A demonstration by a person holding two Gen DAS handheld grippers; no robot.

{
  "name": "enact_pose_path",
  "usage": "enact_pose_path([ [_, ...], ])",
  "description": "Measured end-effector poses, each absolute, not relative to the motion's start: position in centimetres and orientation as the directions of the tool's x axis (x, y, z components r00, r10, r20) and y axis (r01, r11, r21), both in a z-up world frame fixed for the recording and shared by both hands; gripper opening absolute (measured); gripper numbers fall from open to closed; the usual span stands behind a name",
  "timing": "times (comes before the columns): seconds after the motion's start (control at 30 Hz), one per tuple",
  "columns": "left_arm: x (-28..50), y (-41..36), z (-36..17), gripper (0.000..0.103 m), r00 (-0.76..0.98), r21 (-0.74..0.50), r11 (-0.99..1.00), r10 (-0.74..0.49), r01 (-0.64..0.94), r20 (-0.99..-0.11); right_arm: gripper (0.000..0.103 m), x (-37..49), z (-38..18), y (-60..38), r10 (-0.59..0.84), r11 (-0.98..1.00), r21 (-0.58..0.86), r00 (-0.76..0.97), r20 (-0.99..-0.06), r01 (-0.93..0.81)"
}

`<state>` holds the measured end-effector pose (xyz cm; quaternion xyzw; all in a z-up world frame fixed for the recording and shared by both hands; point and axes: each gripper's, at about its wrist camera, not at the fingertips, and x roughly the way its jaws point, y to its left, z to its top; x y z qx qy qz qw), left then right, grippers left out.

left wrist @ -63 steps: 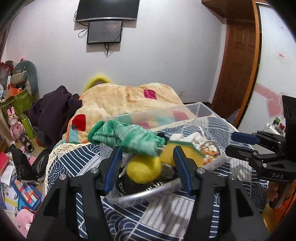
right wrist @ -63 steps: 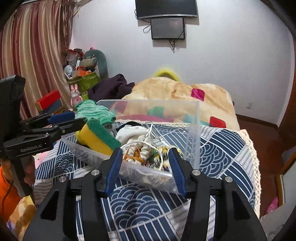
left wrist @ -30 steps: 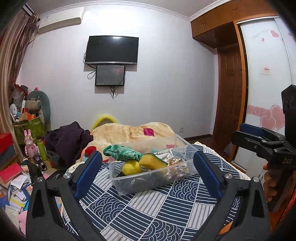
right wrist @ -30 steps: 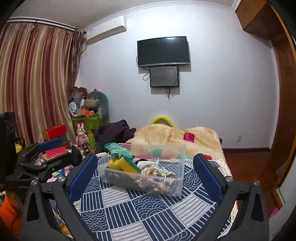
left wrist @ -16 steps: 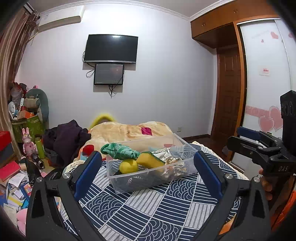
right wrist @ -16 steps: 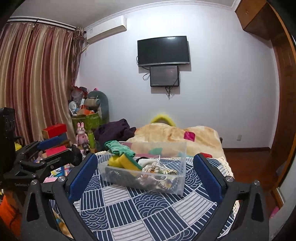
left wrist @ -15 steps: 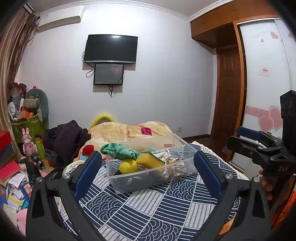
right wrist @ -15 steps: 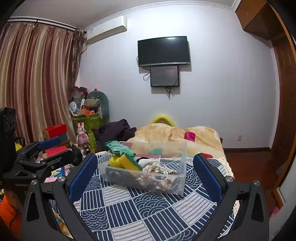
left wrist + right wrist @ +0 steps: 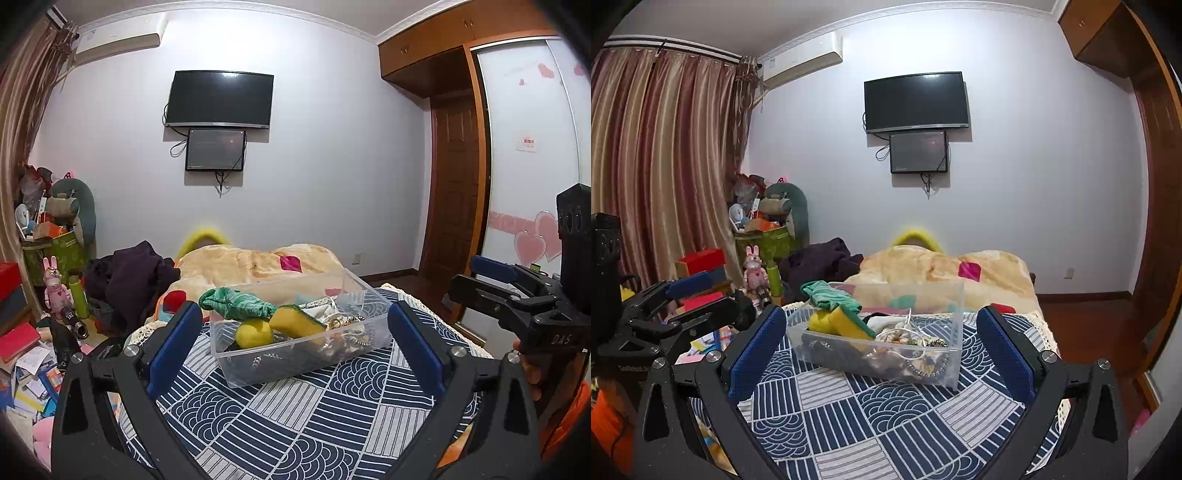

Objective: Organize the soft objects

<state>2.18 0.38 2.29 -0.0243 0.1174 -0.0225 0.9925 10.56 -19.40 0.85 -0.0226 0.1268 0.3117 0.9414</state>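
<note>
A clear plastic bin (image 9: 295, 363) stands on a blue patterned tablecloth (image 9: 295, 424); it also shows in the right wrist view (image 9: 955, 332). In it lie a green cloth (image 9: 236, 303), a yellow ball (image 9: 254, 333), a yellow-green sponge (image 9: 295, 322) and tangled trinkets (image 9: 347, 332). My left gripper (image 9: 293, 349) is open wide and empty, held back from the bin. My right gripper (image 9: 881, 350) is open wide and empty, also back from the bin. Each gripper shows at the edge of the other's view.
A bed with a tan quilt (image 9: 258, 262) and dark clothes (image 9: 133, 277) lies behind the table. Toys, boxes and books clutter the floor at left (image 9: 33, 332). A TV (image 9: 219, 99) hangs on the far wall. A wooden door (image 9: 456, 184) is at right.
Both grippers pulled back from close at the bin and opened wide by one second ago. Since then they have hardly moved.
</note>
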Motion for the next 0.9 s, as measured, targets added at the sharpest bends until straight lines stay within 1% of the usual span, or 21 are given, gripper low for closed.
enact_pose_path([
  [0.23,2.04,0.10,2.29,0.102,0.973,-0.034,0.999,-0.045,0.038,-0.226,0.103,10.50,1.14,-19.77,0.578,0.809,0.046,0.779,-0.242,-0.586],
  [0.9,1.77,-0.16,2.49,0.103,0.973,-0.038,0.998,-0.052,0.044,-0.226,0.103,10.19,1.37,-19.69,0.580,0.810,0.060,0.780,-0.236,-0.584],
])
